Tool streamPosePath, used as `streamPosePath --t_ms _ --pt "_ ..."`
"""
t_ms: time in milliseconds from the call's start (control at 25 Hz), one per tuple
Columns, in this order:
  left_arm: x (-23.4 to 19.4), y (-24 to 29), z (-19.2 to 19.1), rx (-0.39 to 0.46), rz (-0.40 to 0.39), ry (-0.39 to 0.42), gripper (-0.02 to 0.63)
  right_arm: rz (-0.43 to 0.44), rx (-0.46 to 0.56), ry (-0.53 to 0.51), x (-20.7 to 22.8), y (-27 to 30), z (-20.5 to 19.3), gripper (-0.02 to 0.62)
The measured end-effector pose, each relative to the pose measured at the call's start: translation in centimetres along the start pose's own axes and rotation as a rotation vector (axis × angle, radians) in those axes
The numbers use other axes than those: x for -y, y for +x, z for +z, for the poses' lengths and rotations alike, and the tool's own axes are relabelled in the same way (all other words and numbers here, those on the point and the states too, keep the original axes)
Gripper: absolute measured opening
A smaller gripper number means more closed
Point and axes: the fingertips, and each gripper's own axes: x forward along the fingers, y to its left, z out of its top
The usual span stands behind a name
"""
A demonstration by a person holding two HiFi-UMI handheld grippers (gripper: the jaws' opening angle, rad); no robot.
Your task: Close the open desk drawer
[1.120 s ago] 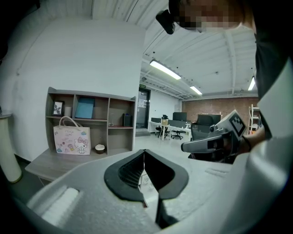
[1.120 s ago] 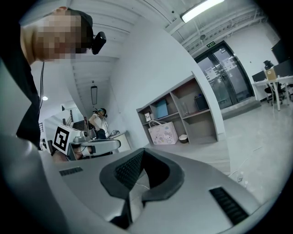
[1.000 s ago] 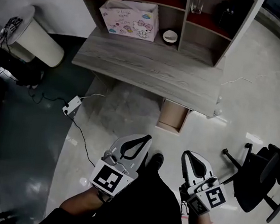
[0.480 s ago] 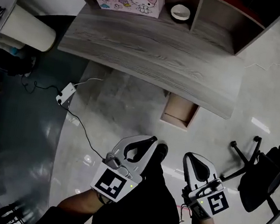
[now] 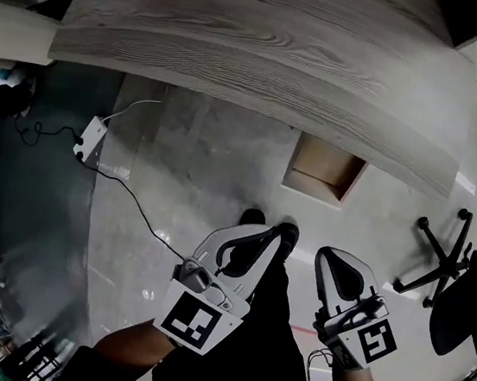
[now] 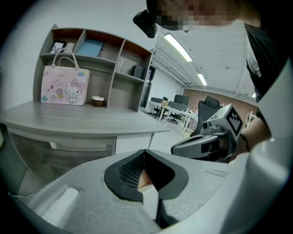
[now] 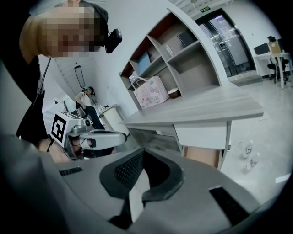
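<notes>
Two grippers, both empty: left gripper (image 5: 255, 236) jaws pressed together, nothing between; right gripper (image 5: 328, 258) likewise. Drawer (image 5: 324, 172) stands pulled out from under desk (image 5: 241, 37) front edge, front panel facing 6 o'clock. From right gripper, drawer lies at 12 o'clock, well apart; from left gripper, at 1 o'clock, farther off. Slide axis runs 6 to 12. Judgement: right gripper nearer; press closed tips square on front panel, drive toward 12 o'clock

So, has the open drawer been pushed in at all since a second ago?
No. The drawer still juts out from under the desk's front edge, open about as far as before; only the camera's view has shifted.
</notes>
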Motion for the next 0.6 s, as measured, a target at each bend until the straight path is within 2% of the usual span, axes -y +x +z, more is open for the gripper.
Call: streamPosePath --t_ms 400,600 --pt "-4.4 6.5 -11.2 -0.050 0.032 -0.056 0.008 0.005 -0.115 0.030 6.4 7.2 -11.5 0.011" --pt "-5.5 9.2 -16.6 -0.080 0.045 -0.088 0.008 0.017 -0.160 0.030 8.3 10.0 -15.3 0.011"
